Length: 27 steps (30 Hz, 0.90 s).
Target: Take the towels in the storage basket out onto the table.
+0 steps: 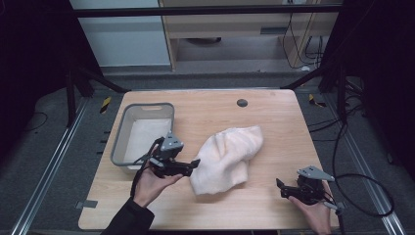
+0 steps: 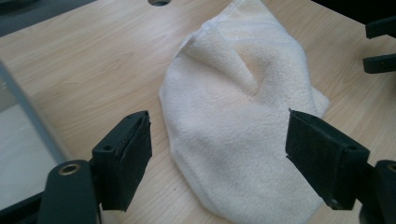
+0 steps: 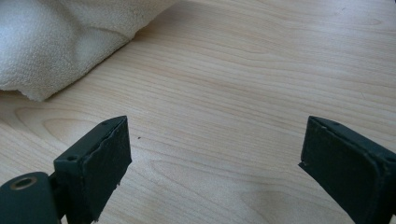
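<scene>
A cream towel (image 1: 227, 156) lies crumpled on the wooden table (image 1: 274, 122), near its middle. My left gripper (image 1: 195, 163) hovers just left of the towel's near end, jaws pointing at it. In the left gripper view the jaws stand open (image 2: 219, 154) with the towel (image 2: 238, 116) spread on the table beyond them, and nothing is gripped. My right gripper (image 1: 280, 186) rests near the front right edge, apart from the towel. Its jaws are open (image 3: 215, 163) over bare wood, and a corner of the towel (image 3: 56, 42) lies at the upper left.
A grey rectangular bin (image 1: 122, 132) with a pale bottom stands at the table's left, just behind my left hand; its rim (image 2: 23, 116) is close to the left jaw. A round cable hole (image 1: 242, 103) sits near the far edge. A black cable (image 1: 362, 196) loops off the table's right side.
</scene>
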Each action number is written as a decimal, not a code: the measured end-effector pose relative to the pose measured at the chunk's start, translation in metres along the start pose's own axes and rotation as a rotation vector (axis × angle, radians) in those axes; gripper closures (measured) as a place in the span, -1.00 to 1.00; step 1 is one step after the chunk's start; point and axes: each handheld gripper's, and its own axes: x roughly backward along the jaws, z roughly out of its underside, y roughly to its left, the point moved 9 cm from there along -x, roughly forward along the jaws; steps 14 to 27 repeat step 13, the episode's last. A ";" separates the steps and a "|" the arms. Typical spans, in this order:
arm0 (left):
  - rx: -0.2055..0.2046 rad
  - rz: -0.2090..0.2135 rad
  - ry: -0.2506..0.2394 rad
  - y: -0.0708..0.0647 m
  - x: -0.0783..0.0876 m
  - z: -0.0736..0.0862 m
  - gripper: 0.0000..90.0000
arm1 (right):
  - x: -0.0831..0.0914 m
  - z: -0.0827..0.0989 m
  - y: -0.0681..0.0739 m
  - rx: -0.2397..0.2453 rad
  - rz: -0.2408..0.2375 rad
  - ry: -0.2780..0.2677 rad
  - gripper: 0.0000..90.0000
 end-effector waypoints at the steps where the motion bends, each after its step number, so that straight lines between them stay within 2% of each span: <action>1: 0.003 -0.009 -0.008 0.003 0.003 0.002 -0.51 | 0.000 0.000 0.000 -0.001 -0.001 0.001 -0.82; 5: 0.019 -0.044 -0.016 0.015 0.016 0.012 -0.51 | 0.000 0.001 0.000 -0.001 -0.003 0.004 -0.83; 13: 0.085 -0.124 -0.087 0.038 0.050 0.031 -0.51 | 0.000 0.000 0.000 -0.014 0.002 0.004 -0.83; 27: 0.085 -0.124 -0.087 0.038 0.050 0.031 -0.51 | 0.000 0.000 0.000 -0.014 0.002 0.004 -0.83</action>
